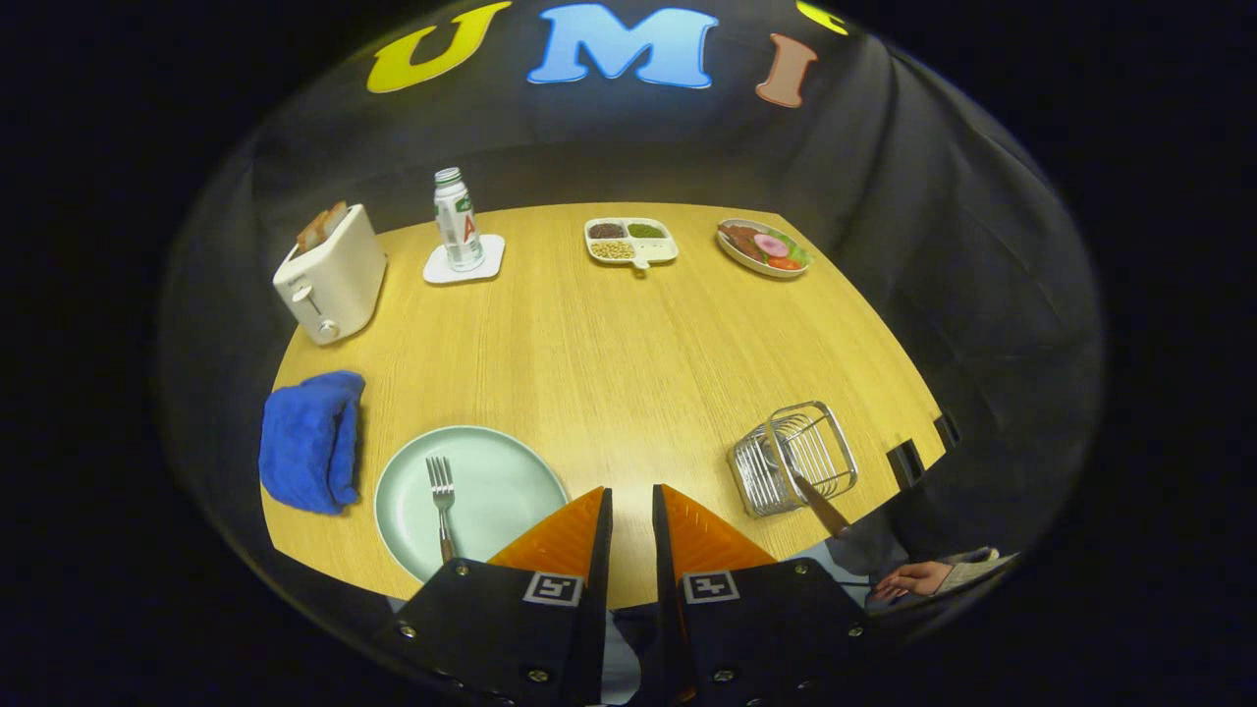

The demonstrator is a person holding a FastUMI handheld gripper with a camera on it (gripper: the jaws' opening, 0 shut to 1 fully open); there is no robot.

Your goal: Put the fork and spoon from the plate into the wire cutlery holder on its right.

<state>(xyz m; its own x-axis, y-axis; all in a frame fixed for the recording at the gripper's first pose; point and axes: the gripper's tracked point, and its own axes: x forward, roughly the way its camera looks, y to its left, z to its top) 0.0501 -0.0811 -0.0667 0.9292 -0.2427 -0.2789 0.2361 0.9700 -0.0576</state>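
The gripper hangs above the near edge of the worktop, its two orange fingers drawn close with only a narrow slit between them. Nothing sits in that slit and the fingers touch nothing, so it is nearly closed and empty.

Taking the plate as the landmark: it is pale green and round, and lies just left of the fingers, its right rim partly hidden behind the left finger. The fork lies on the plate's left half, tines pointing away towards the far side, handle towards the near edge. To the right of the plate, beyond the fingers, stands the wire cutlery holder, shiny metal, tilted in this view. A metal handle, seemingly the spoon, sticks out of the holder towards the near edge.

Left of the plate and just beside it lies a crumpled blue cloth. Further back on that side stands a white toaster with bread in its slots, and next to it a bottle on a white coaster. Well behind the plate to the right are a divided dish of food and an oval plate of food. A person's hand rests past the worktop's near right edge, below the holder.
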